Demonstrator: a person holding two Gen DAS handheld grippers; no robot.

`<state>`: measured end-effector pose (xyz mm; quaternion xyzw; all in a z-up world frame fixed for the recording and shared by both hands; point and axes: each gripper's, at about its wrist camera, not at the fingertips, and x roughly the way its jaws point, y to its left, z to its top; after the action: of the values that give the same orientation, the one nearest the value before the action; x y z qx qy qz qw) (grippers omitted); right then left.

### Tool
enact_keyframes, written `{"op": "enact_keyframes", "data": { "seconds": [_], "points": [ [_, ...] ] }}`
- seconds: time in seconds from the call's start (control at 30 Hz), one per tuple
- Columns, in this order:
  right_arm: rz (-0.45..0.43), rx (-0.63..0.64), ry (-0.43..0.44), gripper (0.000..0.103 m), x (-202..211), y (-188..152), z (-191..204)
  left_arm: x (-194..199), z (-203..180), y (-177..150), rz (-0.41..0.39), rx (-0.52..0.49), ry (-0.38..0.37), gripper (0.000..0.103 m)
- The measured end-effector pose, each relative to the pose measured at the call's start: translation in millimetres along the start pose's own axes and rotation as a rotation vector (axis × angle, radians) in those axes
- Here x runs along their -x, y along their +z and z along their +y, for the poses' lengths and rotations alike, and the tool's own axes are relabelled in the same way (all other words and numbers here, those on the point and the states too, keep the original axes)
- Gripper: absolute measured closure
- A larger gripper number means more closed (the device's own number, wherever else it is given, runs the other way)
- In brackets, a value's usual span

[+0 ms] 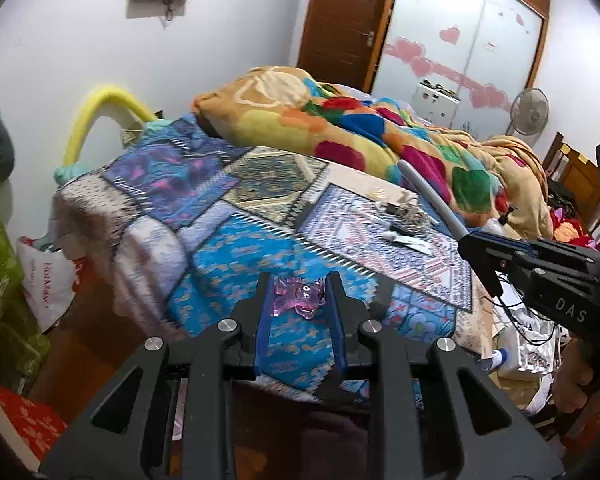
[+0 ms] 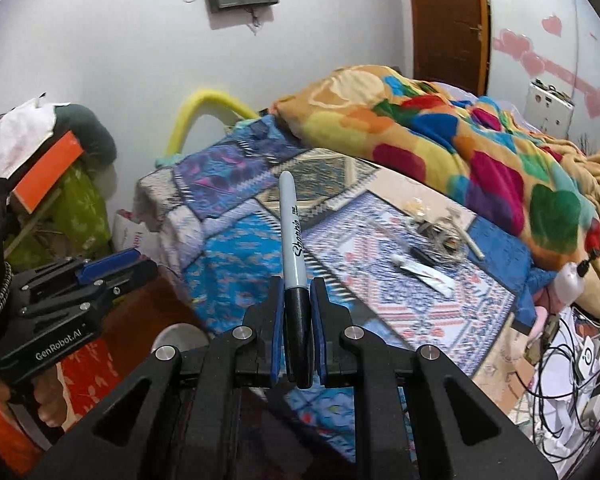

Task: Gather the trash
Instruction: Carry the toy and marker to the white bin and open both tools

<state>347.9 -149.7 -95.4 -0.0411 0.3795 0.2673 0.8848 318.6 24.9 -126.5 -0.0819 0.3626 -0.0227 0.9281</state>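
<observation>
Bed (image 1: pixel 260 216), covered by a patchwork quilt (image 2: pixel 236 264) of blue, purple and white panels, fills both wrist views. A multicoloured fleece blanket (image 1: pixel 380 136) lies bunched along its far side. Behind it I see a brown wooden door (image 1: pixel 344 20) and frosted wardrobe panels with pink heart stickers (image 1: pixel 452 36).

My left gripper (image 1: pixel 299 286) hovers over the quilt's near blue panel. Its blue-padded fingers (image 1: pixel 265 320) stand on either side of a small translucent purple plastic piece (image 1: pixel 300 298). I cannot tell whether the pads press on the piece or whether it simply lies on the quilt between them.

My right gripper (image 2: pixel 298 292) is clenched on a black-and-grey Sharpie marker (image 2: pixel 292 232). It grips the black cap end, and the grey barrel points up and away over the quilt. In the left wrist view the same gripper (image 1: pixel 466 240) enters from the right with the marker (image 1: pixel 428 196) projecting from it.

Loose trash (image 2: pixel 432 236) lies scattered on the white-and-blue panel mid-bed, near the blanket: a white wrapper (image 2: pixel 424 274), a thin stick and small crumpled bits.
</observation>
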Motion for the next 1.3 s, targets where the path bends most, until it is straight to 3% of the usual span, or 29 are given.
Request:
{"op": "enact_keyframes", "data": {
  "seconds": [0.33, 0.67, 1.3],
  "points": [
    [0.028, 0.074, 0.091, 0.091, -24.0, 2.0, 73.1, 29.7, 74.7, -27.9, -0.005, 0.078, 0.091, 0.078],
    [0.137, 0.149, 0.190, 0.091, -77.4, -9.7, 141.2, 25.6, 148.6, -62.2, 0.039, 0.179, 0.162, 0.078],
    [0.461, 0.242, 0.298, 0.091, -215.0, -58.9, 224.1, -61.5, 248.7, -157.4, 0.311, 0.378, 0.221, 0.078]
  ]
}}
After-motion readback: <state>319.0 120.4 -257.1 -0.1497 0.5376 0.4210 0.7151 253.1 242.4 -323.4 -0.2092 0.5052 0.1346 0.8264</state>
